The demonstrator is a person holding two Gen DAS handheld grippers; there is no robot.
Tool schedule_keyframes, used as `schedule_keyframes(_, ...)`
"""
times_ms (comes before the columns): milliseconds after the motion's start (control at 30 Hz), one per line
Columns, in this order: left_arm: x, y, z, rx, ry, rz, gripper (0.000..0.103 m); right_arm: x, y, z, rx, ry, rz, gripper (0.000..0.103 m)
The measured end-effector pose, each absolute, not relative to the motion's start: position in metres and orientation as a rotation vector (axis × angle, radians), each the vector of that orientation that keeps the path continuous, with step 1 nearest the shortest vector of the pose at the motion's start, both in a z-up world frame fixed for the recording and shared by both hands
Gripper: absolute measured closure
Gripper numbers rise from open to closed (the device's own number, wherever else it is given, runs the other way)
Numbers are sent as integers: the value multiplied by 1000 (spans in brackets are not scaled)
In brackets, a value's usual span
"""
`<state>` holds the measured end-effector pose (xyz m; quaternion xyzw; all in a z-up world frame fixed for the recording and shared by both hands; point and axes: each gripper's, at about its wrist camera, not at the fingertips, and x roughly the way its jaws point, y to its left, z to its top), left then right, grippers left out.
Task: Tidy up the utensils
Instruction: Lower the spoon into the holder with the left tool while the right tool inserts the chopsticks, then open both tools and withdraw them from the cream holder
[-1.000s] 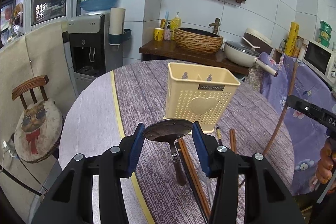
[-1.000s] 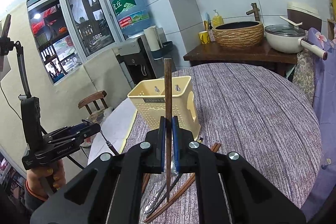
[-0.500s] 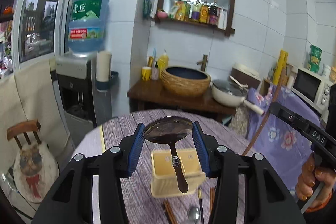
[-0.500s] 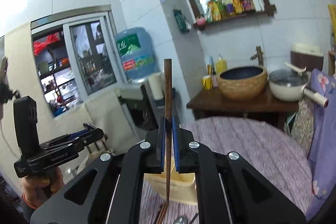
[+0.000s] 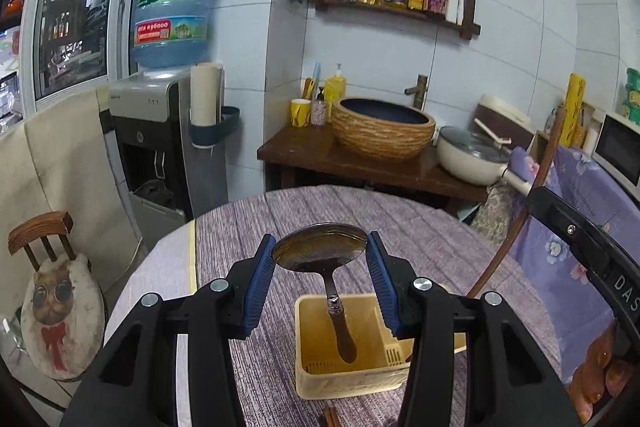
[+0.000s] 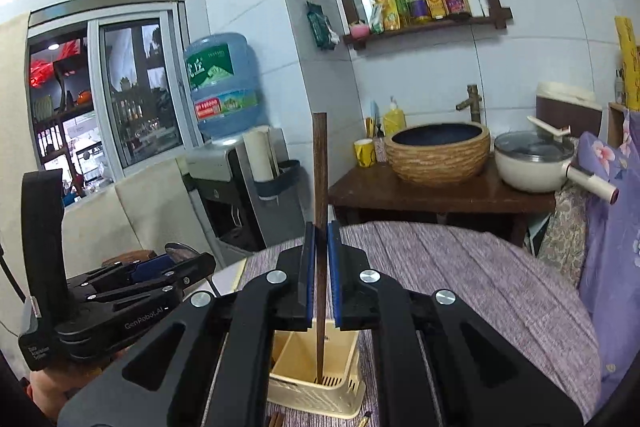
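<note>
Left gripper (image 5: 320, 279) points forward and somewhat down over the round table (image 5: 420, 223). Its blue pads (image 5: 260, 285) clamp the bowl of a metal spoon (image 5: 320, 251) from both sides, so the jaws stand partly apart, at the bowl's width. Bowl sits roughly level, handle hanging down toward the camera, its tip inside the open top of the cream utensil caddy (image 5: 316, 379). Cannot tell whether the handle tip touches the caddy floor.

Right gripper (image 6: 321, 275) points closer to level, tilted down only slightly. Jaws pinched nearly together on one dark wooden chopstick (image 6: 320, 163), held upright. The upper end sticks well above the pads; the lower end reaches down into the caddy's (image 6: 340, 391) right-hand compartment (a divider splits it in two), ending at or just above the slotted floor, contact not resolvable.

In the right wrist view the left gripper (image 6: 176, 259) sits off to the left, held by a hand (image 6: 52, 387) at the frame's bottom edge. In the left wrist view the right gripper's body (image 5: 580, 247) crosses the right edge, fingers (image 5: 600, 375) wrapped around it.

More chopsticks (image 5: 330, 421) lie on the table just in front of the caddy, mostly cut off by the frame.
</note>
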<state>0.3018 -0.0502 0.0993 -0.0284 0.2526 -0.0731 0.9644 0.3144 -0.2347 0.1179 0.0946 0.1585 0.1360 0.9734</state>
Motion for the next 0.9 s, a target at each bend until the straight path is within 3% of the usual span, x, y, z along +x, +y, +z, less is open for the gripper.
schedule_keyframes(300, 303, -58, 65, -16, 555, -135, 57, 322, -230, 79, 190, 393, 279, 96)
schedule_keyframes(900, 305, -68, 46, 50, 574, -133, 56, 330, -238, 66, 225, 422, 284, 95)
